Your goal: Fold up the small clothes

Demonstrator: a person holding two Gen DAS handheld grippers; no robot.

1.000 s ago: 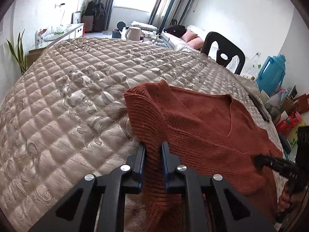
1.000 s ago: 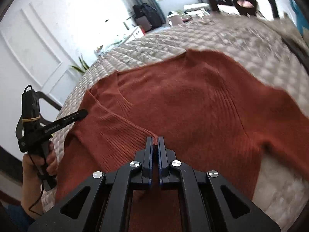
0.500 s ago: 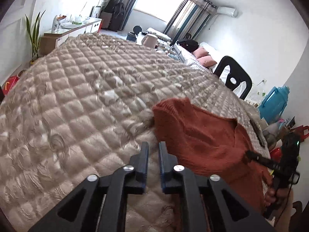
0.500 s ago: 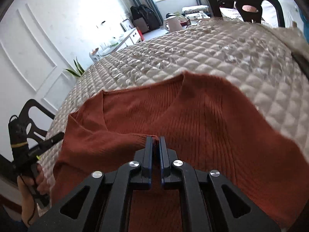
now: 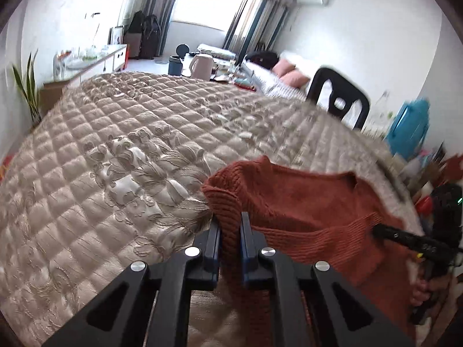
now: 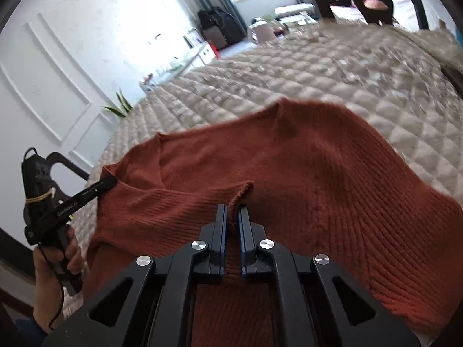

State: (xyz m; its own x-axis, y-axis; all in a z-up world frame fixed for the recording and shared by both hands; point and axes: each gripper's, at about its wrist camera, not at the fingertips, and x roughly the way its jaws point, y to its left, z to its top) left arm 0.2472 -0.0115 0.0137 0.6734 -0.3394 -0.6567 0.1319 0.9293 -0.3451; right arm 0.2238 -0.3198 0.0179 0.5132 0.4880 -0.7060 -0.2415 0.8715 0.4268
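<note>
**Sweater pinched at both ends of its folded edge**

Rust sweater (image 6: pixel 289 173) spread on the quilted bedspread (image 5: pixel 115 159), near its front edge, long axis running side to side between the two tools. Lower edge doubled back over the body toward the neckline. Left gripper (image 5: pixel 230 231) closing on the sweater's ribbed left corner, knit between the pads. Right gripper (image 6: pixel 232 225) closing on the folded edge near the sweater's middle, fabric pinched. Likely next: carrying that edge farther from the front, across the body. Black chair (image 5: pixel 338 98) beyond the far side.
</note>
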